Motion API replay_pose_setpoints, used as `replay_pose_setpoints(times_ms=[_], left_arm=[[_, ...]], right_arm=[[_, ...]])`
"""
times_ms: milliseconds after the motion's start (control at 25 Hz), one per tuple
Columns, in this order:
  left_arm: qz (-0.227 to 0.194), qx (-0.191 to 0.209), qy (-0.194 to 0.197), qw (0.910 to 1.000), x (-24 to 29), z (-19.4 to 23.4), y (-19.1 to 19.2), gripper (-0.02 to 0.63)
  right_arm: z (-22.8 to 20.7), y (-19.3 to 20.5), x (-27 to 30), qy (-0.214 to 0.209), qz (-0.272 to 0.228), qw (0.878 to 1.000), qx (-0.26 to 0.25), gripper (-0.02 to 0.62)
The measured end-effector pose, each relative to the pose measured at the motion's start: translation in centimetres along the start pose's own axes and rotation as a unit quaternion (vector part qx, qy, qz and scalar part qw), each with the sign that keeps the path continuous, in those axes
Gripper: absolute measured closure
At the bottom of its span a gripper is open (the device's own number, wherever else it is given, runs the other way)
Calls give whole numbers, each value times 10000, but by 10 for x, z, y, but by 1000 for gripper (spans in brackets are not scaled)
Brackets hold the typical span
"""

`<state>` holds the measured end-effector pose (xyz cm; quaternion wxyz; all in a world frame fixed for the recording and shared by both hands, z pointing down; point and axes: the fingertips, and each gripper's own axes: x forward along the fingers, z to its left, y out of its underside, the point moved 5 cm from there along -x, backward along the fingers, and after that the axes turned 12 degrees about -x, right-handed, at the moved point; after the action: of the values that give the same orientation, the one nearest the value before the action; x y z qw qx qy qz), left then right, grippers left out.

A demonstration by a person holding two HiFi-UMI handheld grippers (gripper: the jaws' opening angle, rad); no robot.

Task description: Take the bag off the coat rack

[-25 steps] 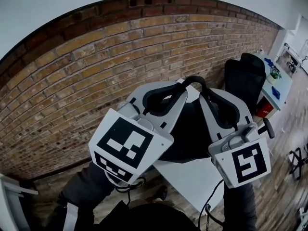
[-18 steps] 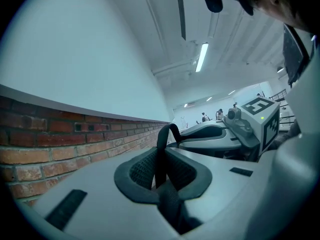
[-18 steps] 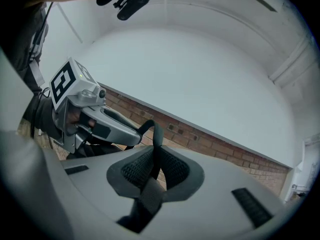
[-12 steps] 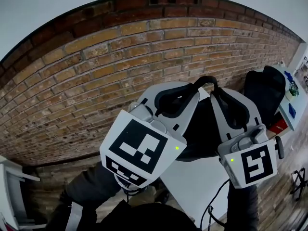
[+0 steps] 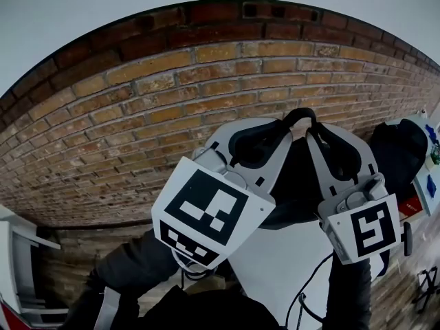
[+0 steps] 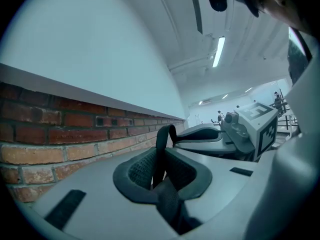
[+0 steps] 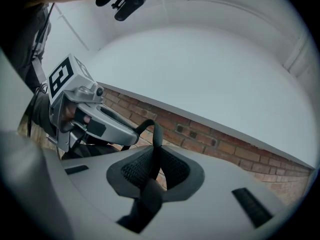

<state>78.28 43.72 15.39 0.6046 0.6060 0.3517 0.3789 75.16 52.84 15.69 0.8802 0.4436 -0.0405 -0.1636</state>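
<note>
A black bag [image 5: 297, 184] hangs between my two grippers in the head view, in front of a brick wall. Its black strap [image 5: 300, 115] arches from one gripper to the other. The left gripper [image 5: 278, 130] is shut on one end of the strap [image 6: 159, 159], which runs up between its dark pads [image 6: 137, 171]. My right gripper [image 5: 317, 135] is shut on the other end of the strap [image 7: 154, 156]. Each gripper view shows the other gripper close by: the right gripper [image 6: 200, 136] and the left gripper [image 7: 131, 132]. No coat rack shows in any view.
The brick wall [image 5: 137, 108] fills the space ahead, with a pale wall above it. A white table [image 5: 275, 260] lies below the grippers, and a black chair [image 5: 402, 150] stands at the right. The person's dark sleeves [image 5: 130, 273] show at the bottom.
Both grippers and the strap have drifted slightly right and up in the head view as the view swings. The chair and table slid toward the right edge. Both grips are unchanged.
</note>
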Motion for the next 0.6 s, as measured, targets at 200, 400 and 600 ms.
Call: replay_pose_setpoints(times_ms=[200, 400, 600], left_arm=[[198, -170, -185, 9995, 21, 31, 16, 558], [362, -329, -308, 9983, 43, 67, 40, 558], [293, -329, -462, 9980, 61, 99, 42, 558]], right_arm=[[-2, 27, 36, -208, -26, 9997, 84, 548], [3, 61, 73, -306, -37, 9993, 218, 548], [-6, 75, 111, -430, -110, 9990, 63, 546]])
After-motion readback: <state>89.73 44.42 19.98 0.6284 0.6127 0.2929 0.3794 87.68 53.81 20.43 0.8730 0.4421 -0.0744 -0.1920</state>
